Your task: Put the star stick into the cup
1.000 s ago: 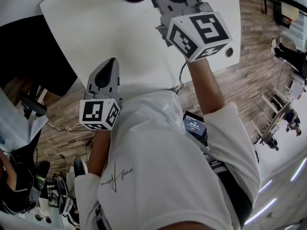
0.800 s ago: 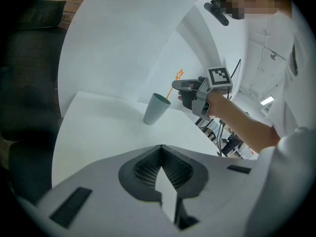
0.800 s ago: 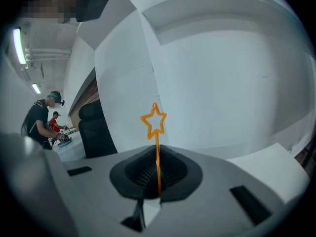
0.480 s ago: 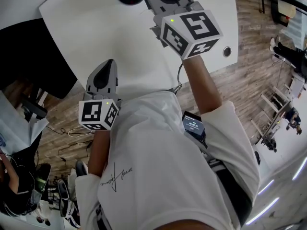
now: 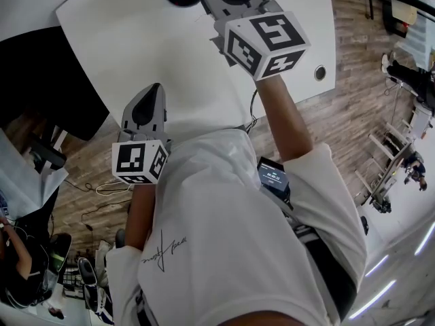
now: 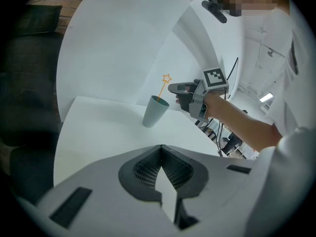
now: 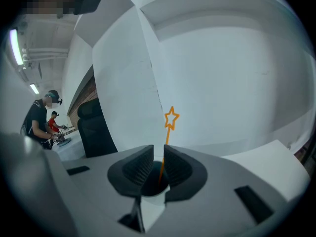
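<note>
the star stick (image 7: 167, 137) is in the cup (image 6: 155, 111). its lower end is down inside and the thin orange stem leans out over the rim, with the star well above it. the cup stands upright on the white table (image 5: 136, 39), towards the far side from the person, and nothing else on the table is near it.

the right gripper (image 7: 158, 157) hovers just beside the cup at about rim height, pointing at the stem. in the right gripper view its jaws stand a narrow slit apart. that slit is wider than the stem, which shows through it with the dark mouth of the cup below. from the left gripper view the tips look just short of the stem rather than on it. so my reading is that the stick is let go and rests on the cup alone, though the gap is small.

the left gripper (image 6: 160, 149) hangs low at the near edge of the table, well apart from the cup. its jaws are pressed together with nothing between them, and it takes no part in this.

as i judge it, the task itself is done. what is left is only to draw the right gripper clear without knocking the stem or tipping the cup.
</note>
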The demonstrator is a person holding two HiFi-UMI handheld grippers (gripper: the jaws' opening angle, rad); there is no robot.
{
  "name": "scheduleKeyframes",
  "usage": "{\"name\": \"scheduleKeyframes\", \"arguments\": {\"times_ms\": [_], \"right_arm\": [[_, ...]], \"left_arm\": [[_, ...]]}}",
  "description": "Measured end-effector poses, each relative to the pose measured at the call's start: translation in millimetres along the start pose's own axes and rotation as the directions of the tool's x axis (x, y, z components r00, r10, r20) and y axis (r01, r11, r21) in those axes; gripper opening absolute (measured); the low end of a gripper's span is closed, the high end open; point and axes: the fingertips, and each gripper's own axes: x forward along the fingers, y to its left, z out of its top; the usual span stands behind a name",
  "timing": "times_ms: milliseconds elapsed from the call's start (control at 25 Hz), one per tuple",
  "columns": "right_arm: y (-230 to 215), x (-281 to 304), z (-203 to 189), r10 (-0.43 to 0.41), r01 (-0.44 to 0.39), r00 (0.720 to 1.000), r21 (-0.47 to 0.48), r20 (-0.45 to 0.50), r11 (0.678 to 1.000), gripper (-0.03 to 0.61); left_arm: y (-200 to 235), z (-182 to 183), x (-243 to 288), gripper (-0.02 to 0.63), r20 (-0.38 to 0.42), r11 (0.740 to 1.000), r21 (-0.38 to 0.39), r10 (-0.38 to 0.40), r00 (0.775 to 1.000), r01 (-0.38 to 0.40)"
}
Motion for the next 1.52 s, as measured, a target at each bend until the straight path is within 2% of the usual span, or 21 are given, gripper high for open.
{"name": "scheduleKeyframes", "arguments": {"times_ms": [600,1120,1520], "right_arm": [[6.1,-11.3,5.5,-0.014,0.015,1.0,-0.035,0.011,0.999,0.058],[5.8,-28.4,11.1,-0.022,0.023,0.999,-0.043,0.023,0.999,0.048],[14.9,-44.7,17.2,-0.023,0.025,0.999,-0.056,0.037,0.998,0.041]], "left_arm": [[7.4,5.0,-9.3,0.008,0.034,1.0,0.002,0.018,0.999,-0.019],[9.4,26.6,-11.6,0.008,0.099,0.999,0.016,0.031,0.995,-0.033],[0.1,33.1,-18.7,0.008,0.132,0.999,0.036,0.013,0.991,-0.018]]}}
